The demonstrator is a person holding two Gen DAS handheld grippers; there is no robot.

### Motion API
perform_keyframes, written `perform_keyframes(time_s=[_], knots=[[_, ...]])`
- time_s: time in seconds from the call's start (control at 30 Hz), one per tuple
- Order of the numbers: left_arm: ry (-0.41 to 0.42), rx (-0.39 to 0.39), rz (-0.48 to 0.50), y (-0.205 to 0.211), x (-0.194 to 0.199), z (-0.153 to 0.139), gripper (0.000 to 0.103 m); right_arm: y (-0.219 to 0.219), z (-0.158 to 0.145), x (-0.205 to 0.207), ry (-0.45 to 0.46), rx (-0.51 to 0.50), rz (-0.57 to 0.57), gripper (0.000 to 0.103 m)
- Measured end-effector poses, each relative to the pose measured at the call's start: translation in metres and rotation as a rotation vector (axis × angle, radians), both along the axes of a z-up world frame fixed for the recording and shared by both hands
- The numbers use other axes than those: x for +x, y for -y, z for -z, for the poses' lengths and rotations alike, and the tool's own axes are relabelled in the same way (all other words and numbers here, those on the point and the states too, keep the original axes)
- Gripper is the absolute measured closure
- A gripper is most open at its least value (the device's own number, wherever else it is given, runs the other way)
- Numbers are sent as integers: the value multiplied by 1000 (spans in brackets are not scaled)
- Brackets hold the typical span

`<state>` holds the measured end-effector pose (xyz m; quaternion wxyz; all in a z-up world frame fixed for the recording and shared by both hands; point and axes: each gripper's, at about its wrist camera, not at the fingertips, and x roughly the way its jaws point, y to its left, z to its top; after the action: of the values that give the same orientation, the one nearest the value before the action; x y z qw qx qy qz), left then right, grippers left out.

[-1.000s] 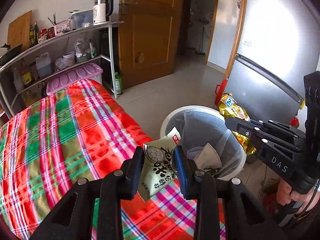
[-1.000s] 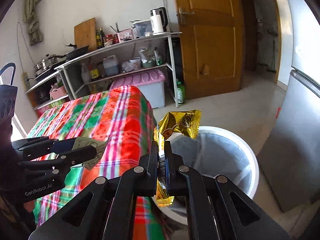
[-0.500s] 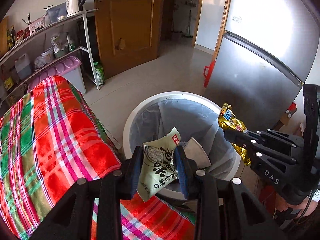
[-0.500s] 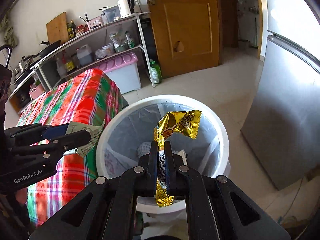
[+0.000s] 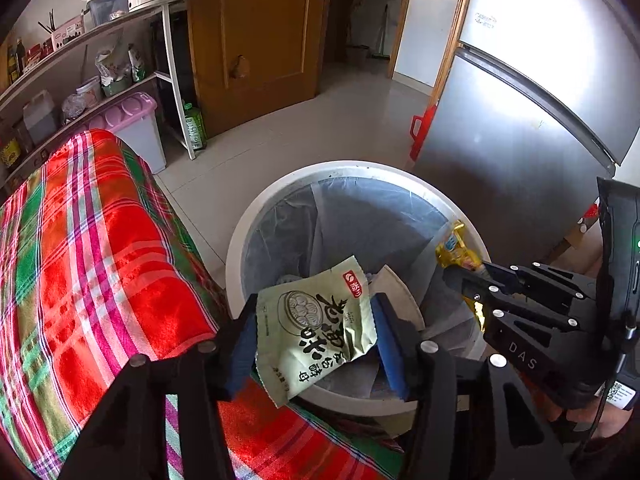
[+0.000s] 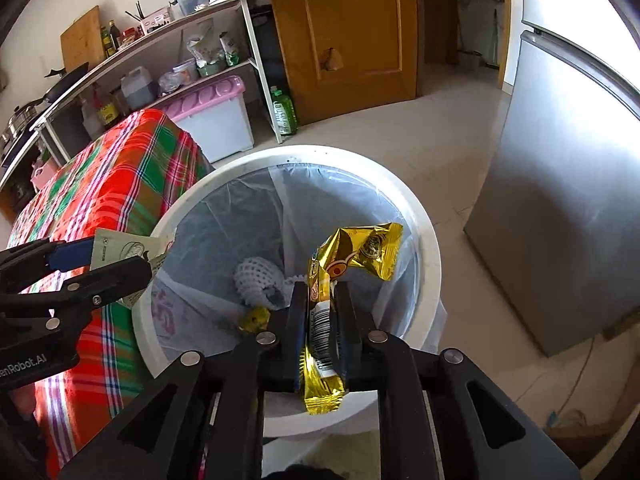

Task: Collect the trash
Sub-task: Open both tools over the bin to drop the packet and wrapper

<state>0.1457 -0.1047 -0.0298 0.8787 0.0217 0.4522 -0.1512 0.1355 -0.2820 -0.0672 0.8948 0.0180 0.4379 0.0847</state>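
A white round bin (image 5: 240,248) with a clear liner stands on the floor below both grippers. My left gripper (image 5: 316,308) hangs over the bin's near rim. Its jaws are opening, and a pale green food packet (image 5: 320,332) lies flat and loose between the blue pads. In the right wrist view the same packet (image 6: 120,250) sits in the left gripper (image 6: 132,256) beside the bin rim (image 6: 428,240). My right gripper (image 6: 320,292) is over the bin with its jaws opening. A gold foil wrapper (image 6: 320,320) stands slack in the gap.
A white foam net (image 6: 252,280) and a beige scrap (image 5: 394,292) lie inside the bin. A table with a red-green plaid cloth (image 5: 100,260) touches the bin's left side. A steel fridge (image 5: 520,140) stands right of it. A pink-lidded box (image 5: 132,108) and shelves are behind.
Both grippers came forward and down from beside the table to over the bin. Both pairs of jaws have widened; the green packet flattened out and the gold wrapper sits looser.
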Motion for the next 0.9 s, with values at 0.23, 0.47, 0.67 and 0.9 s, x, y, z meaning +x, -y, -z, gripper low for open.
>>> perform_keyframes(time_s=[0.23,0.47,0.67,0.9], knots=[[8,15,-4,2,-2,-2,37,-1,1,0,9,19,-3,56],[20,1,0,0,-6,-6,27,-1,-8,-7,41,20,15,56],[57,4,3,-3,-15,-16,21,-1,-18,-16,67,14,27,56],[83,6,-19,-13,-29,-25,21,-5,-30,-29,97,24,31,56]])
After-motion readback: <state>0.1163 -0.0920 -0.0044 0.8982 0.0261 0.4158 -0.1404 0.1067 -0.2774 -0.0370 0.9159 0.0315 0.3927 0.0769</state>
